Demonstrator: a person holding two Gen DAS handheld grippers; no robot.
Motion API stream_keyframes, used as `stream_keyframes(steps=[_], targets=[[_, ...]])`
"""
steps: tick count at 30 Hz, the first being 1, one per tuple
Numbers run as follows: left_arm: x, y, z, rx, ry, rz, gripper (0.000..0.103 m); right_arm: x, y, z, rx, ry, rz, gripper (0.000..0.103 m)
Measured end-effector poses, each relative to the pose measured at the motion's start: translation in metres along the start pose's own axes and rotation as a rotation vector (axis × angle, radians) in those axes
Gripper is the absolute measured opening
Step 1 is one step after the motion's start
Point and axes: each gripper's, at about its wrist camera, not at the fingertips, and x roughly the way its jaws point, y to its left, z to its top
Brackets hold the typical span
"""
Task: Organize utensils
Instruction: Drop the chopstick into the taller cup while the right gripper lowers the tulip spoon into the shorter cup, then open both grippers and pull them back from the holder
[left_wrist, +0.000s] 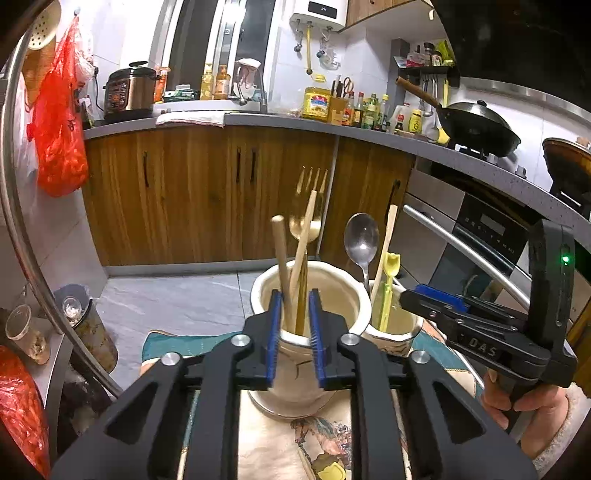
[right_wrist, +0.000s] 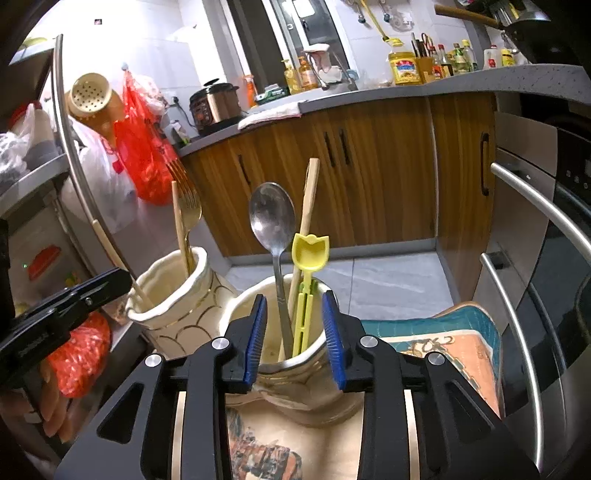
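Two cream ceramic holders stand on a patterned cloth. The left holder (left_wrist: 343, 295) (right_wrist: 177, 295) holds a gold fork (left_wrist: 306, 206) (right_wrist: 188, 206) and two wooden chopsticks (left_wrist: 280, 251). The right holder (right_wrist: 310, 373) (left_wrist: 399, 325) holds a steel spoon (right_wrist: 272, 218) (left_wrist: 361, 240), a yellow plastic utensil (right_wrist: 309, 254) (left_wrist: 390, 266) and a wooden chopstick (right_wrist: 308, 195). My left gripper (left_wrist: 295, 328) is open, its pads on either side of the fork and chopsticks, at the left holder's near rim. My right gripper (right_wrist: 297, 336) is open and empty, at the right holder's near rim.
The patterned cloth (right_wrist: 443, 332) covers the surface under the holders. Wooden cabinets (left_wrist: 207, 192) and a counter with bottles and a cooker run behind. An oven with a steel handle (right_wrist: 535, 206) is at the right. A red bag (left_wrist: 59, 122) hangs at the left.
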Motion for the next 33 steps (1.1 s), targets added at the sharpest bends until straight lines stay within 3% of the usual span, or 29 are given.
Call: stream_keyframes(steps=[9,14,23,33], targets=[[-0.027,0.005,-0.01,0.017,-0.005,0.041,0.045,-0.035,0.005,-0.015,-0.04,-0.018,-0.014,0.05],[-0.038,0.012,-0.019,0.016,0.013,0.058,0.063,-0.051,0.01,-0.023,-0.068,-0.035,-0.013,0.073],[-0.052,0.025,-0.042,0.018,0.046,0.091,0.082,-0.065,0.021,-0.028,-0.111,-0.044,-0.002,0.093],[-0.06,0.033,-0.059,0.01,0.07,0.108,0.096,-0.063,0.02,-0.037,-0.105,-0.037,-0.026,0.098]])
